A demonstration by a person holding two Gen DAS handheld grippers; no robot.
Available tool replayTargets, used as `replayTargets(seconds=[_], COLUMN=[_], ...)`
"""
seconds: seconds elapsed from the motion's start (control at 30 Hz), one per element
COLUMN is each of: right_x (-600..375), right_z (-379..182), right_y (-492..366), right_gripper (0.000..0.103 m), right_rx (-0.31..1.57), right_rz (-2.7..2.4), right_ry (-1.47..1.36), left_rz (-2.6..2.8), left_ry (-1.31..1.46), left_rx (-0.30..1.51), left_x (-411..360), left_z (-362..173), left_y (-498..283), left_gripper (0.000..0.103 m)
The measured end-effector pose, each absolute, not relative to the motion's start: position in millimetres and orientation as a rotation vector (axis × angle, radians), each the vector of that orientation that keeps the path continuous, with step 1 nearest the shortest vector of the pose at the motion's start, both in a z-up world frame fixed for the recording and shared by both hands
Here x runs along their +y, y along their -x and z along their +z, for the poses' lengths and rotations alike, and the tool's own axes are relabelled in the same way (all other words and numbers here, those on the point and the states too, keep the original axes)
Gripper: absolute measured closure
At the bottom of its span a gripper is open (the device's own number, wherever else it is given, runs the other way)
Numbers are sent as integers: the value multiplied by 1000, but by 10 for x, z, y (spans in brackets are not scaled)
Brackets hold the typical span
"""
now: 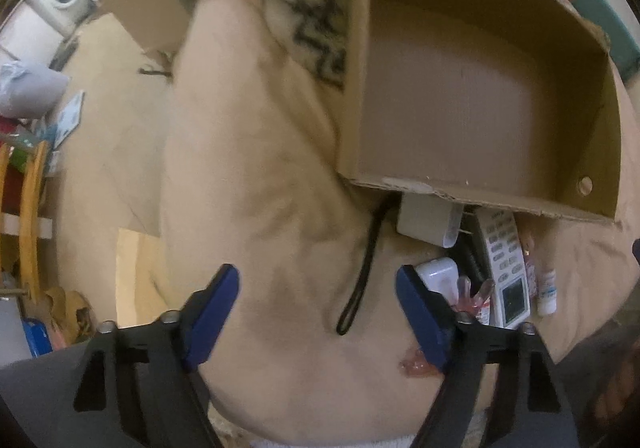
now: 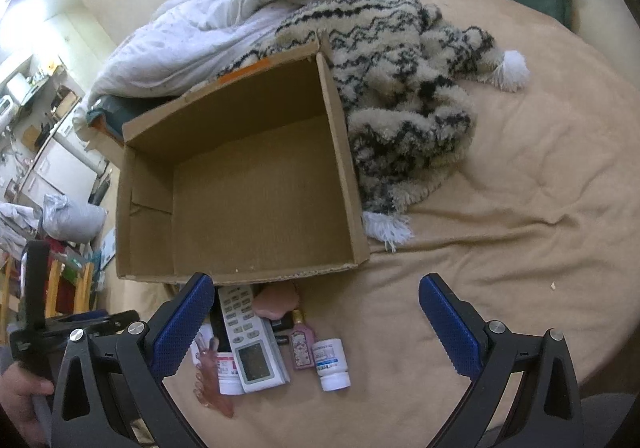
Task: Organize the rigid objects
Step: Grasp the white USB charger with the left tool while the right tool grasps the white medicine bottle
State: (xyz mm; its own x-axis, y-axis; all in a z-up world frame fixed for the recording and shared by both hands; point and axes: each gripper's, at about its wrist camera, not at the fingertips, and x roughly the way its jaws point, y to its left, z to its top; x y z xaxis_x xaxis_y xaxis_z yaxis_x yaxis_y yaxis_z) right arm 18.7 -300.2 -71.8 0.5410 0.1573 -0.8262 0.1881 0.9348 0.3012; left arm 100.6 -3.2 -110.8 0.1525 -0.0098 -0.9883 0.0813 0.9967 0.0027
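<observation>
Both your left gripper (image 1: 318, 312) and right gripper (image 2: 316, 328) stood open, empty. Risk: left jaws, lower frame, snagging the black strap (image 1: 360, 272) instead of the white charger (image 1: 438, 278).

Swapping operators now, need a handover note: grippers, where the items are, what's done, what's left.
Left gripper: jaws open, nothing between them, over bare tan bedsheet beside the item pile.
Right gripper: jaws open, empty, above the pile.
Open brown cardboard box: on the bed, nothing inside.
Items lie in a row on the sheet in front of the box: white remote control, small pink perfume bottle, white pill bottle, white charger block.
Done: nothing boxed yet.
Left: presumably every item goes into the box.
</observation>
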Motion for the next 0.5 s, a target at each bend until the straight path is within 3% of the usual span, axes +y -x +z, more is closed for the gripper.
replayTargets(seconds=[0.5], right_x=[-2949], right_z=[-913], right_y=[-306], right_gripper=[0], right_rx=[1097], right_rz=[5], right_ry=[-374], left_rz=[-187], left_ry=[-60], left_rx=[1444], left_x=[-789], left_z=[-1433], left_y=[-1364], left_gripper=[34])
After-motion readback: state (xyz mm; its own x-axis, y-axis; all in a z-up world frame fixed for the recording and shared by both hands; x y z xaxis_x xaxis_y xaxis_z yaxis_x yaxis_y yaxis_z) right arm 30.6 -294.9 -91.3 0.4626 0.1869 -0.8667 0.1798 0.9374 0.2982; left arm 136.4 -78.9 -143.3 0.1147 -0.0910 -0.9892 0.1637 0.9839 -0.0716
